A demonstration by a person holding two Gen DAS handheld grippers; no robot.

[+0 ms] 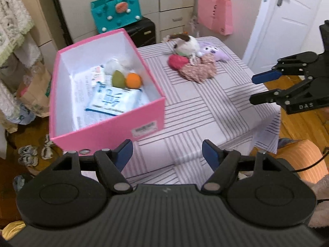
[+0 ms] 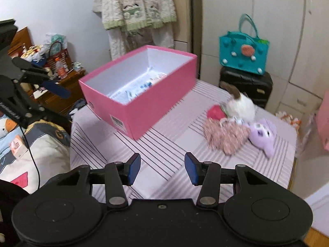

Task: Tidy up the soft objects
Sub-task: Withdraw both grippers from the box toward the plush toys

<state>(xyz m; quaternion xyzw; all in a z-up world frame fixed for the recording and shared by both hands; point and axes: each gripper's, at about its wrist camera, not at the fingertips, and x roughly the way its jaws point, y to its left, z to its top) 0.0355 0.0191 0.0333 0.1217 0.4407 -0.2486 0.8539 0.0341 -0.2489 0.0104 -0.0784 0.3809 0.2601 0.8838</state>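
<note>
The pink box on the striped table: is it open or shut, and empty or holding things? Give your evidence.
Open and partly filled. The pink box has no lid on it, and its white inside shows a green ball, an orange ball and blue-and-white packets.

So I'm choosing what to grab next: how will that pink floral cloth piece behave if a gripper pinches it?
The floral cloth lies crumpled in folds on the striped tablecloth, so it probably hangs limp and floppy when lifted. It touches the purple plush and the red item, so a pinch may drag those along. It looks light.
</note>
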